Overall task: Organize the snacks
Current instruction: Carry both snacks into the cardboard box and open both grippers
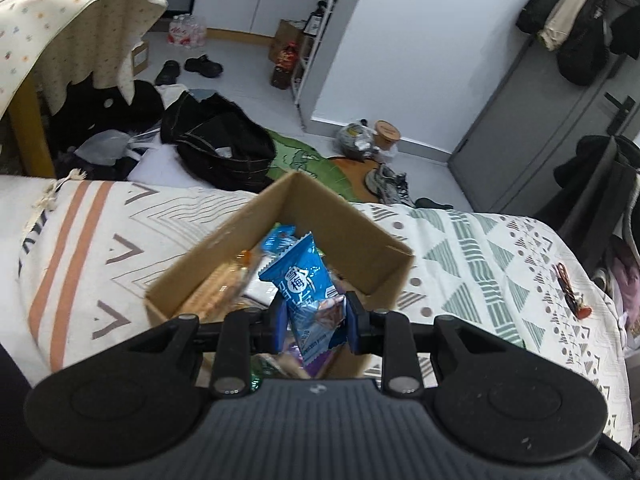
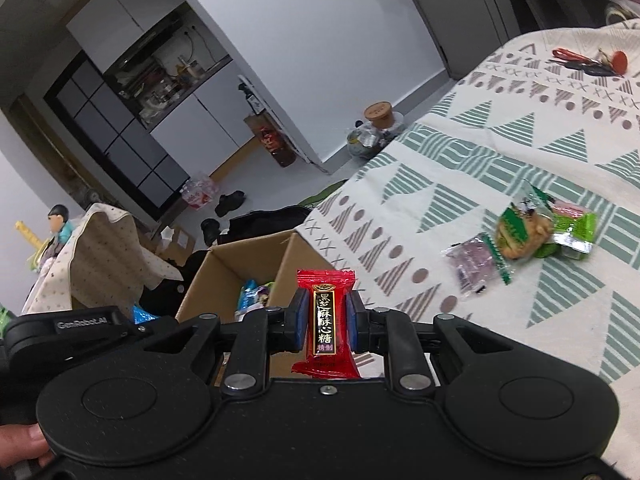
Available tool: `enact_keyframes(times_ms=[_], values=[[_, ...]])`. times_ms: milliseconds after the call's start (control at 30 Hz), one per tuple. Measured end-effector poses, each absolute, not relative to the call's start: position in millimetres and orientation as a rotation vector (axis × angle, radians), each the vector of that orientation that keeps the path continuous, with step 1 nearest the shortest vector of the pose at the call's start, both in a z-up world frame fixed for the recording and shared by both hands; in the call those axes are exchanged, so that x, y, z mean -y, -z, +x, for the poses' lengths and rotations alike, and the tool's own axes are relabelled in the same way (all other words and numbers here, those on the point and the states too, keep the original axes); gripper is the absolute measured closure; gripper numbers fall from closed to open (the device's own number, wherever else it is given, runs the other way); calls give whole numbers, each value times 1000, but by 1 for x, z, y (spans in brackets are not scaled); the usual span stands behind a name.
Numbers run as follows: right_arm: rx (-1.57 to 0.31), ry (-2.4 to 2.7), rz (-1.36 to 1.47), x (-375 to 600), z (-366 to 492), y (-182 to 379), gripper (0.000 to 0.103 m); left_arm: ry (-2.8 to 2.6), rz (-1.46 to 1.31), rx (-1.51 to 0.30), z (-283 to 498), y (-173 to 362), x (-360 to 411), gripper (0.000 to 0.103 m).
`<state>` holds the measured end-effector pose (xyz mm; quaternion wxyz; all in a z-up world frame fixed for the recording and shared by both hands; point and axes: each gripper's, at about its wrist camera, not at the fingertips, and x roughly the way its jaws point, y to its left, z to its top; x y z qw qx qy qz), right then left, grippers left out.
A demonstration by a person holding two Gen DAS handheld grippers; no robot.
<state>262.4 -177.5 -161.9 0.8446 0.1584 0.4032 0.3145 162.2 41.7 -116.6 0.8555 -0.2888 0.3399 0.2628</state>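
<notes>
1. Left wrist view: left gripper point(image 1: 316, 322) clamps a blue snack packet point(image 1: 308, 280) between its blue pads, gripping the lower half; the packet's upper end sticks forward past the jaws, tilted left.
2. Packet hangs directly over the open cardboard box point(image 1: 352, 216) on the patterned bedspread point(image 1: 480, 248).
3. Box holds several wrapped snacks: another blue wrapper point(image 1: 278, 238) near the far corner, orange-brown packets point(image 1: 224, 284) along the left wall, purple and green wrappers underneath.
4. Right wrist view: right gripper point(image 2: 325, 320) pinches a red candy packet point(image 2: 325, 320) upright between its jaws, held at mid-length, both crimped ends free.
5. Same box point(image 2: 240, 264) sits ahead-left, blue wrappers visible inside.
6. On the bedspread to the right lie loose snacks: green packets point(image 2: 532, 228) and a purple packet point(image 2: 472, 264), touching.
</notes>
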Motion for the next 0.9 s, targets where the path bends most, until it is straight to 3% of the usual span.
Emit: enact_keyframes(times_ms=[500, 900], values=[[-843, -733, 344, 130, 252, 150, 84, -601, -710, -769, 151, 147, -84, 75], [-883, -782, 381, 87, 253, 159, 84, -609, -774, -750, 142, 136, -117, 71]])
